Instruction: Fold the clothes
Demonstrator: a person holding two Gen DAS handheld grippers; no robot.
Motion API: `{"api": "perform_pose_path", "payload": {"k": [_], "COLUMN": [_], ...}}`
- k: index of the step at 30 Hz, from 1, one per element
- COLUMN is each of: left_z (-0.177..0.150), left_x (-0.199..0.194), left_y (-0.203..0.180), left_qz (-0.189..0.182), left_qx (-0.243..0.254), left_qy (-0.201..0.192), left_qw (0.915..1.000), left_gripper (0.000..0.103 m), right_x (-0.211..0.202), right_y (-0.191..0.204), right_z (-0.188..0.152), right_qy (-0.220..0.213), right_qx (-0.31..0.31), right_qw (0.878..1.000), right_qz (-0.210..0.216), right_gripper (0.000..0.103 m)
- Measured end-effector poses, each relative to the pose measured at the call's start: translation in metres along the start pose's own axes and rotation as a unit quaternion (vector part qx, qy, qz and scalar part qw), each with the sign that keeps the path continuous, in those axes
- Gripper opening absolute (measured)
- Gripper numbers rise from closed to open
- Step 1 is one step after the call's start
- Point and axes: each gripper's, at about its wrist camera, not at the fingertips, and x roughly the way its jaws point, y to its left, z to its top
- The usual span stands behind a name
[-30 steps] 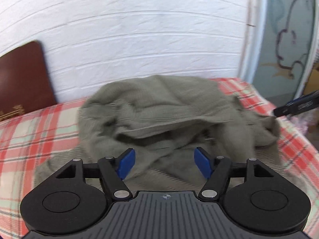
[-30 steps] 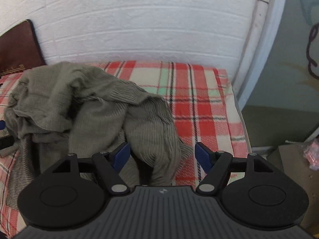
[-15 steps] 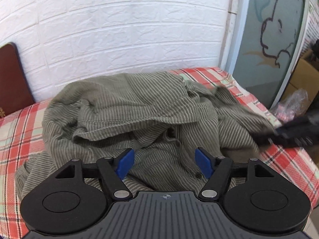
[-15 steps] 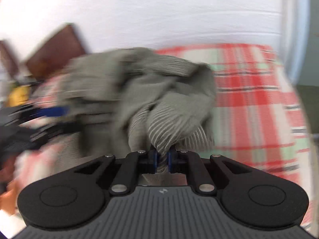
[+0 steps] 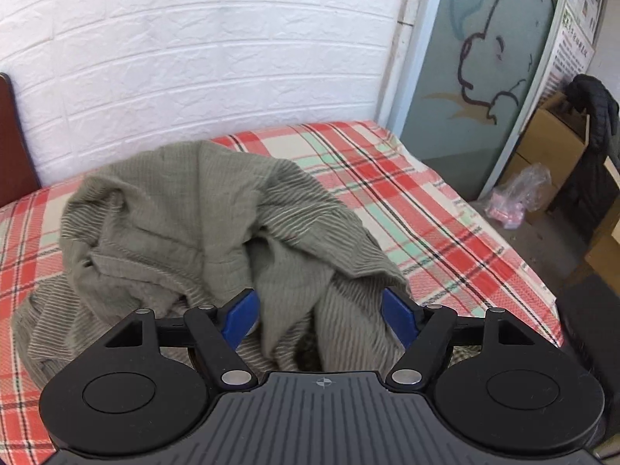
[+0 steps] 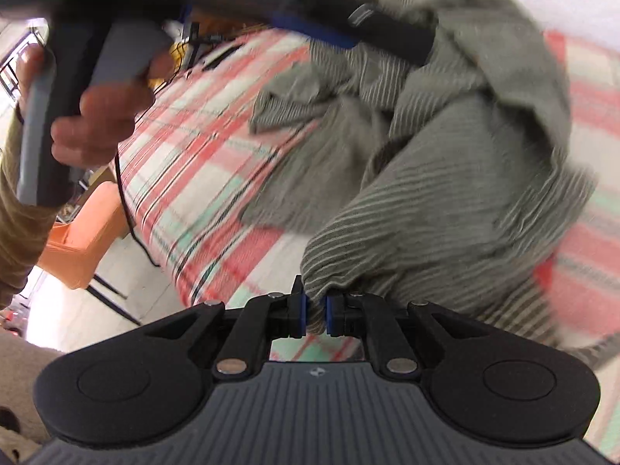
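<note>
A crumpled olive striped shirt [image 5: 186, 209] lies heaped on a bed with a red, green and white plaid sheet [image 5: 426, 201]. My left gripper [image 5: 319, 314] hovers over the heap's near side. Its jaws are opening, and cloth lies between the blue pads [image 5: 240, 317] without being pressed. My right gripper [image 6: 314, 312] is shut on a bunched fold of the shirt [image 6: 465, 178], which stretches away from it across the plaid sheet [image 6: 193, 178]. In the blurred right wrist view, the left gripper [image 6: 314, 31] and the hand [image 6: 93, 116] holding it show at the top left.
A white brick wall backs the bed, with a dark headboard [image 5: 11, 147] at the left. Right of the bed are a glass door with a cartoon drawing [image 5: 484, 77], cardboard boxes [image 5: 550, 143], a plastic bag [image 5: 519, 197] and a black jacket [image 5: 596, 116]. An orange stool [image 6: 85, 240] stands beside the bed's edge.
My right gripper shut on a fold of the shirt and swung toward the bed's edge, pulling the cloth. The left view turned right, and the right gripper left it.
</note>
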Motion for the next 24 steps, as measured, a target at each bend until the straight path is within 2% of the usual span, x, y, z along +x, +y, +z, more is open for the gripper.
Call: {"api": "perform_pose_path", "payload": {"k": [5,8,15,16,17,18,19,22,23,24], "left_z": [0.002,0.008,0.021,0.022,0.023,0.024,0.024,0.021,0.02,0.018], "left_x": [0.029,0.045,0.084,0.088,0.091,0.094,0.096,0.083,0.075,0.062], "left_y": [-0.019,-0.035,-0.044,-0.045,-0.046,-0.046,-0.043,-0.028,-0.021,-0.014], "left_qz": [-0.04,-0.019,0.042,0.051,0.06,0.068,0.072,0.08,0.083,0.085], "left_qx": [-0.009,-0.002,-0.029,-0.025,-0.021,-0.018,-0.018,-0.038,-0.045,-0.051], "left_qy": [0.023,0.015,0.026,0.026,0.026,0.027,0.032,0.018,0.008,-0.006], "left_qw": [0.9989,0.9997,0.9984,0.998,0.9976,0.9971,0.9967,0.9959,0.9955,0.9951], "left_gripper": [0.082,0.082,0.079,0.066,0.026,0.006,0.0,0.0,0.0,0.0], "right_x": [-0.013,-0.016,-0.017,-0.018,-0.019,-0.021,-0.023,-0.032,-0.037,-0.041], "right_y": [-0.001,0.0,0.002,0.001,0.0,-0.001,-0.002,-0.005,-0.006,-0.007], "right_z": [-0.014,-0.019,-0.024,-0.024,-0.024,-0.025,-0.025,-0.027,-0.028,-0.028], "right_qy": [-0.021,-0.026,-0.034,-0.035,-0.036,-0.038,-0.04,-0.052,-0.056,-0.059], "right_qx": [0.011,0.007,-0.009,-0.008,-0.007,-0.005,-0.004,-0.003,-0.002,-0.001], "right_qw": [1.0,1.0,0.999,0.999,0.999,0.999,0.999,0.999,0.998,0.998], "right_qz": [0.005,0.001,-0.004,-0.004,-0.003,-0.002,-0.001,-0.007,-0.01,-0.013], "right_gripper": [0.01,0.01,0.01,0.01,0.01,0.01,0.011,0.015,0.025,0.039]}}
